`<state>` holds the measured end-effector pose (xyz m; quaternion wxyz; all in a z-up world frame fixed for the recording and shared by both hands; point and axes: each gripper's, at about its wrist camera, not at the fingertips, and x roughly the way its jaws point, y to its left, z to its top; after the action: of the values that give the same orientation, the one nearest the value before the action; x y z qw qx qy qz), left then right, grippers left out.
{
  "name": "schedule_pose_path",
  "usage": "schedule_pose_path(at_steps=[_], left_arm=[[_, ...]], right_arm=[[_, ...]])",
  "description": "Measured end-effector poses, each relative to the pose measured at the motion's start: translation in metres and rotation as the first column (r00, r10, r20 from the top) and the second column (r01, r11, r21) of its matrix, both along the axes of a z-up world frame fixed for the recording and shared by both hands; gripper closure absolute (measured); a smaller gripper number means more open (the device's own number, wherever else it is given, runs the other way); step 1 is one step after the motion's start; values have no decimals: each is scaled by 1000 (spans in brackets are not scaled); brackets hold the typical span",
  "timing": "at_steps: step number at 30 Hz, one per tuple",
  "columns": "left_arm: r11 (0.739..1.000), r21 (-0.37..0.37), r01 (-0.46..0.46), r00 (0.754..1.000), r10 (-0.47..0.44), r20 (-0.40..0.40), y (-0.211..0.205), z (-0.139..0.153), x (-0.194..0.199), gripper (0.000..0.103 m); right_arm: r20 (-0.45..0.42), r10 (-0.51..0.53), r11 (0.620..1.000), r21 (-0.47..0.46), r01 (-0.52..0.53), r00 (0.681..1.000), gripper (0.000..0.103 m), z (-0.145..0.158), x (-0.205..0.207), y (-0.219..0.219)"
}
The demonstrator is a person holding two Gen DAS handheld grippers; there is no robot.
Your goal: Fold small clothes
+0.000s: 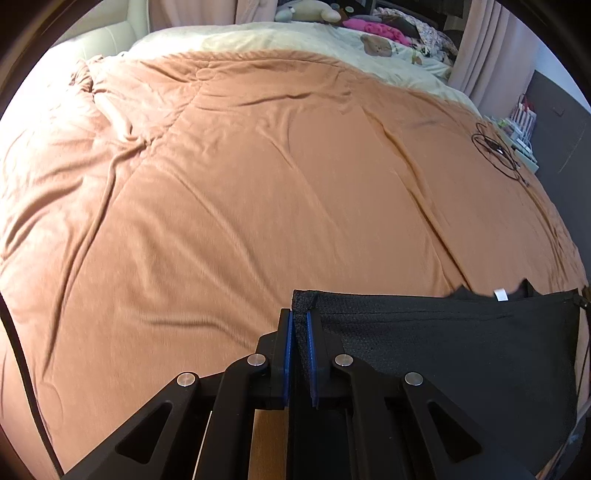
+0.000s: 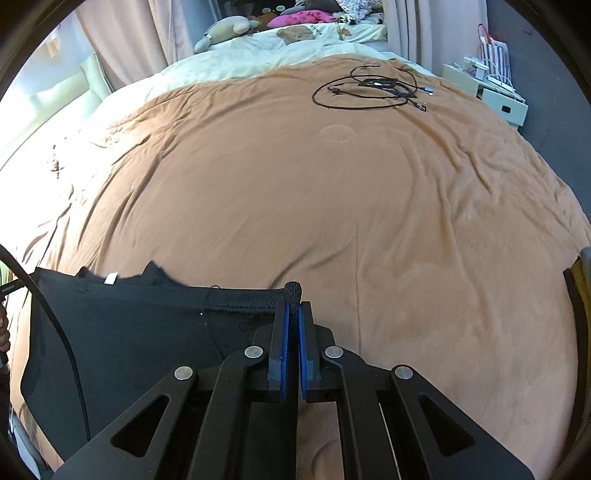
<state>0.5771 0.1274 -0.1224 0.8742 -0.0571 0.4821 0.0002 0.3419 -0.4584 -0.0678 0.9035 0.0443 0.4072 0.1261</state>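
A small black garment [image 1: 461,350] with a mesh waistband and a white label [image 1: 500,295] hangs stretched just above the orange blanket [image 1: 258,184]. My left gripper [image 1: 300,314] is shut on its left top corner, the blue pads pinching the hem. In the right wrist view the same black garment [image 2: 129,332] spreads to the left, and my right gripper [image 2: 293,306] is shut on its right top corner, a nub of black fabric poking out above the pads. The garment's lower part is hidden behind the gripper bodies.
A coil of black cables [image 2: 369,90] lies on the blanket [image 2: 332,203] at the far right. Beyond are a cream sheet [image 2: 258,55], soft toys [image 2: 229,31] and pink cloth [image 2: 306,16]. A white bedside unit [image 2: 491,96] stands right of the bed.
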Motion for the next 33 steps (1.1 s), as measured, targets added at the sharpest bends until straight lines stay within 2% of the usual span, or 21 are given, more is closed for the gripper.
schedule_pose_path(at_steps=[7,11,14,16,17,18,24,33], left_arm=[[1000,17,-25,1000,25,-9,1,-14,22,95],[999,-15,-43,998,43,-54,2,-23,30,92],[997,-24,-69,996,68,-61,5,-18,23,85],[996,-42,-81,995,79,-60,8,-14,14,75],[995,-50,-83,995,80,-59,10,-12,8,67],[995,-50,-84,995,81,-57,11,-9,3,63],[994,-77,-81,995,76,-69,13,-1,-41,63],[994,-94,-59,994,50,-100,2,0,-111,63]], right_arm=[[-16,-16,1000,-21,15,1000,102,-6,18,7],[-19,-55,991,-125,53,998,100,-2,29,21],[-20,-75,988,-134,72,997,85,-1,26,24],[-17,-50,994,-95,48,999,54,2,16,22],[-16,-49,995,-87,48,999,49,3,13,21],[-11,-47,996,-75,46,999,47,5,6,18],[-39,-18,1000,14,19,999,47,14,-32,-4],[-112,27,999,25,-24,993,47,15,-82,-25]])
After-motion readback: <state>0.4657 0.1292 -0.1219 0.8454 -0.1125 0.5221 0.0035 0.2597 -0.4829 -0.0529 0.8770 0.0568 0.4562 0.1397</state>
